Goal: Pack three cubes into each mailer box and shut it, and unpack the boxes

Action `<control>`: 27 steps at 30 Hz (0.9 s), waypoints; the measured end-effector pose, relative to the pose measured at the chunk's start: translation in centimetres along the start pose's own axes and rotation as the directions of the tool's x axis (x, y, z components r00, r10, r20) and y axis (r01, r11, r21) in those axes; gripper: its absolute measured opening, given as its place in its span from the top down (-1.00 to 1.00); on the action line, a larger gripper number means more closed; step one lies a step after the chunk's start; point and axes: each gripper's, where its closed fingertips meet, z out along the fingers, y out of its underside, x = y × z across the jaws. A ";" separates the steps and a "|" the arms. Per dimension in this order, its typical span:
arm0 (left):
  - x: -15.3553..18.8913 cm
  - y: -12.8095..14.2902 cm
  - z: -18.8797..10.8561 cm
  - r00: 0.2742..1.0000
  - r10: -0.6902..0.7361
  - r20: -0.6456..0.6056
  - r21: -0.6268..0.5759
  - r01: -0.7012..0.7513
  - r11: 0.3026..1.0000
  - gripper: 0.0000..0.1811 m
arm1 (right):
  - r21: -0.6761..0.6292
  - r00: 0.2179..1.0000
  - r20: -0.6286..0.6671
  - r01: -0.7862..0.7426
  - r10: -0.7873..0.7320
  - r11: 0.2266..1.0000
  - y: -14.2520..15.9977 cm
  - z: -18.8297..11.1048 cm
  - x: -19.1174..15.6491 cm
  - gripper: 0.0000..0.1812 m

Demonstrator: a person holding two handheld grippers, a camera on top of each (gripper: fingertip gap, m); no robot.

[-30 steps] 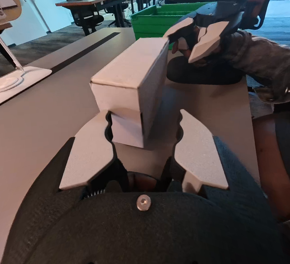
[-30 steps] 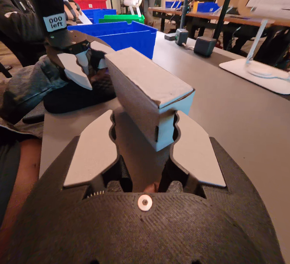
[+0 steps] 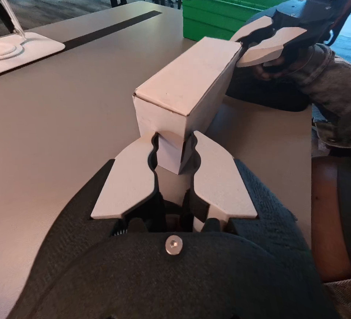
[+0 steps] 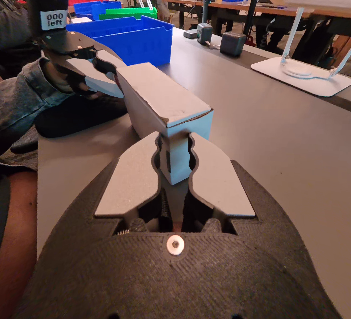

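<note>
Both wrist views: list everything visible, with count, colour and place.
mailer box: one, white, shut, held off the table between both tools
table: one, grey
green bin: one, far table edge in the left wrist view
blue bin: one, behind the box in the right wrist view
stand base: one, white, on the table
chargers: two, dark, near the poles
left tool: shut on one box end
right tool: shut on the other end

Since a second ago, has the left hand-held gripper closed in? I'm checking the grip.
Yes. The left hand-held gripper has closed onto the box end; both fingers now touch it.
</note>
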 end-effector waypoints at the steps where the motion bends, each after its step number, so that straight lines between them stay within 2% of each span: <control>1: 0.0 0.0 0.0 1.000 -0.005 0.000 0.002 0.005 1.000 0.64 | -0.011 1.000 0.000 -0.006 0.006 1.000 0.2 0.1 0.0 0.71; 3: 0.1 0.0 -0.1 1.000 -0.001 -0.011 0.006 0.001 1.000 0.60 | -0.010 1.000 0.003 -0.011 0.011 1.000 0.2 0.1 0.1 0.71; 4: 0.3 -0.1 -0.1 1.000 0.004 -0.027 0.010 -0.003 1.000 0.50 | -0.008 1.000 0.009 -0.013 0.013 1.000 0.1 0.1 0.0 0.71; 7: -0.1 -0.6 -0.2 0.999 -0.024 -0.032 0.036 0.025 0.999 -0.14 | 0.026 1.000 0.029 0.002 -0.003 1.000 -0.4 -0.2 -0.1 0.49; 10: -0.4 -1.4 0.1 0.996 -0.042 -0.084 0.061 0.047 0.997 -0.39 | 0.074 0.999 0.035 0.017 -0.020 0.997 -0.9 -0.4 -0.1 0.22; 13: -1.1 -2.8 0.8 0.993 -0.006 -0.115 0.121 0.020 0.992 -0.44 | 0.096 0.999 0.029 0.017 -0.020 0.995 -1.2 -0.3 0.0 0.10; 16: 0.1 -3.2 1.7 0.968 0.006 -0.251 0.125 0.026 0.992 -0.44 | 0.073 0.999 0.048 0.018 -0.022 0.997 -0.9 -0.1 -0.2 0.24; 20: 1.2 -3.2 3.3 0.930 0.080 -0.360 0.097 -0.048 0.994 -0.43 | 0.027 0.998 0.046 0.032 -0.034 0.999 -0.4 0.4 -0.3 0.35; 22: 1.3 -3.4 4.1 0.919 0.133 -0.372 0.115 -0.097 0.989 -0.40 | 0.014 0.998 0.056 0.032 -0.033 0.999 -0.2 0.5 -0.5 0.39; 27: 0.8 -3.3 5.7 0.917 0.247 -0.312 0.176 -0.199 0.964 -0.33 | 0.011 0.998 0.053 0.022 -0.022 1.000 -0.1 0.5 -0.3 0.43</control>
